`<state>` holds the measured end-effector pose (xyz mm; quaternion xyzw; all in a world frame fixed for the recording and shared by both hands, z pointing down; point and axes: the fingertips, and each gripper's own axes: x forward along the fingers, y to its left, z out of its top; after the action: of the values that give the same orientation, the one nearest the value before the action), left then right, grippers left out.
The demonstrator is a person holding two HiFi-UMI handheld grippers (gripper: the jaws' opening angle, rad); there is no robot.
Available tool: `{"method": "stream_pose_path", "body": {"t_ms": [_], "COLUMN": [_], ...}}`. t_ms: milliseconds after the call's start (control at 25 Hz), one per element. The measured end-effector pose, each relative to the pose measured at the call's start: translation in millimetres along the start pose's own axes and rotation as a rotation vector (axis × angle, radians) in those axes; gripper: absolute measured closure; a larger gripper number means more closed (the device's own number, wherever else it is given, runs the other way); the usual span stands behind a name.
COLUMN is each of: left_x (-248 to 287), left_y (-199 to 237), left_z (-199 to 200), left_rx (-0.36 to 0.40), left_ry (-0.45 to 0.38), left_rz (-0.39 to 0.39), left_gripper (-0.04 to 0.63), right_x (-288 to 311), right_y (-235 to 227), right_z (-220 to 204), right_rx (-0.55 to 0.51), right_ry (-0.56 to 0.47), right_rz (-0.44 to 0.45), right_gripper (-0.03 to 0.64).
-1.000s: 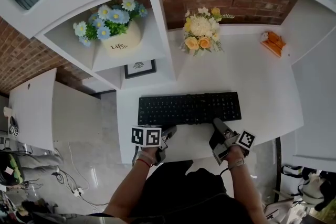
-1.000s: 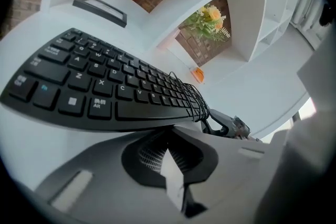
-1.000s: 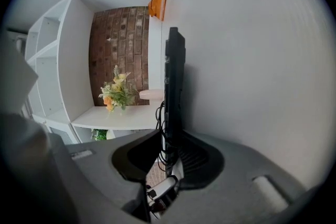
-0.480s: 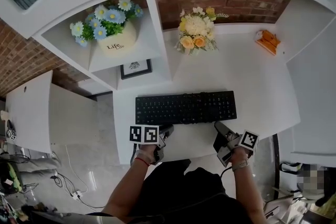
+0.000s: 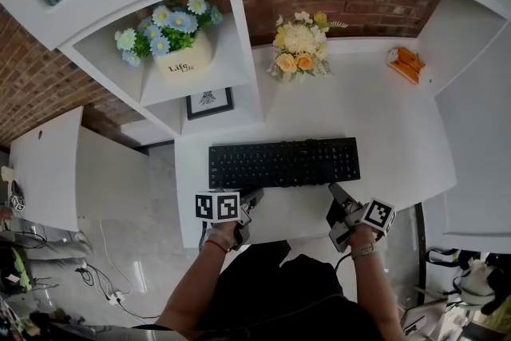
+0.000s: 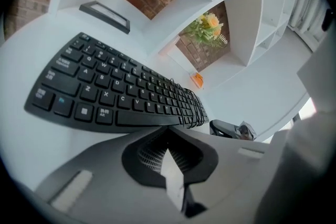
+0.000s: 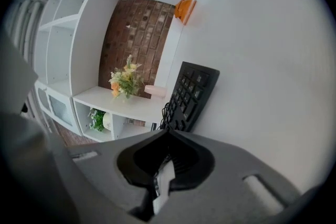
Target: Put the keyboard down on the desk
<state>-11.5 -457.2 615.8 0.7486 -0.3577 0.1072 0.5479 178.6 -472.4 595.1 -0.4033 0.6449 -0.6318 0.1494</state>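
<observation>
"Since you're nearer, what are the left tongs (image 5: 255, 197) up to?"

"Pinched fully together on nothing, tips just beside the front edge of the keyboard (image 5: 283, 162), left of its middle."

"And the keyboard itself?"

"Lying flat on the white table (image 5: 383, 112), its whole length resting there. I'd call it set down."

"How would it handle, you reckon?"

"Light and stiff, I'd judge: a thin black plastic slab. Its smooth rim could slip from a one-sided pinch, and squeezed keys would give. I'd take it by the front rim towards both ends, so it stays level. A thin dark cable (image 6: 195, 112) bunched at its right end might drag."

"The right tongs (image 5: 334, 191)?"

"They've just been closing. The jaws meet now with nothing between them, just beside the front edge near the right end."
</observation>
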Motion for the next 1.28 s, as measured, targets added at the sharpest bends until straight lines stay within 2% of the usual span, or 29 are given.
{"method": "stream_pose_path", "body": {"t_ms": [120,360,480,640,920,1280], "left_x": [-9,-27,-37,-50,-82,-117], "left_y": [-1,-5,-9,-18,-42,-60], "left_z": [9,18,19,23,30,20], "left_rx": [0.044,0.092,0.116,0.183,0.328,0.385], "left_ry": [-0.063,-0.167,-0.219,-0.299,-0.447,-0.576], "left_rz": [0.013,0.02,0.034,0.069,0.122,0.155], "left_gripper": [0.597,0.597,0.597,0.597,0.597,0.597], "right_x": [0,-9,-19,-34,-61,-90], "right_y": [8,17,20,31,55,81], "right_z": [0,6,11,17,17,7], "right_rx": [-0.091,-0.333,-0.495,-0.704,-0.891,-1.039], "right_ry": [0.005,-0.016,-0.038,-0.07,-0.142,-0.174], "right_rz": [0.011,-0.042,-0.084,-0.118,-0.102,-0.052], "right_gripper": [0.62,0.62,0.62,0.62,0.62,0.62]}}
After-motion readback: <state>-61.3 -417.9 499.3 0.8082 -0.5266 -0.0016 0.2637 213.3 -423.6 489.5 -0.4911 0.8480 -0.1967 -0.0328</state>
